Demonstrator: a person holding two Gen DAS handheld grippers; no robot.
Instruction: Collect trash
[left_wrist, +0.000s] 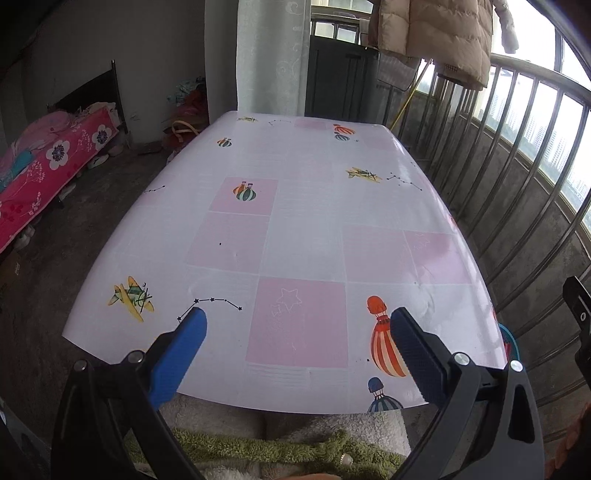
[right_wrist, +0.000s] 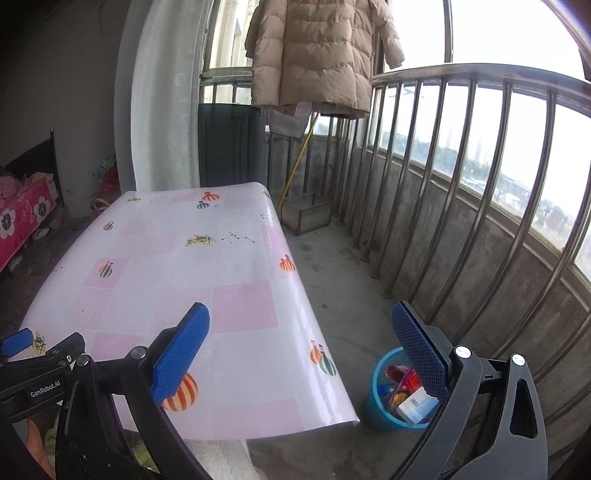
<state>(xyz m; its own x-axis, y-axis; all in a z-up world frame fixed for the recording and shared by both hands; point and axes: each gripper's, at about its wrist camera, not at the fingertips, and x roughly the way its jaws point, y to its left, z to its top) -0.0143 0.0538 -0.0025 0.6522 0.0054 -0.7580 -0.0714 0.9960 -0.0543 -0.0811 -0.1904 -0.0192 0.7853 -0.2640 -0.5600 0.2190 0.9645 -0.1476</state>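
Left-wrist view: the left gripper (left_wrist: 297, 332) is held over the near edge of the table (left_wrist: 303, 236), jaws spread wide, nothing between the blue pads (left_wrist: 177, 354). The patterned tabletop is seen bare. Right-wrist view: the right gripper (right_wrist: 301, 332) is also held with jaws wide apart and empty, past the table's (right_wrist: 177, 280) near right corner. A blue bin (right_wrist: 384, 398) is seen on the floor just beside that corner, and the trash (right_wrist: 410, 395), wrappers and a small box, is packed inside it. Beyond the table's far end, a coat (right_wrist: 317, 51) is hung by the railing (right_wrist: 480, 155).
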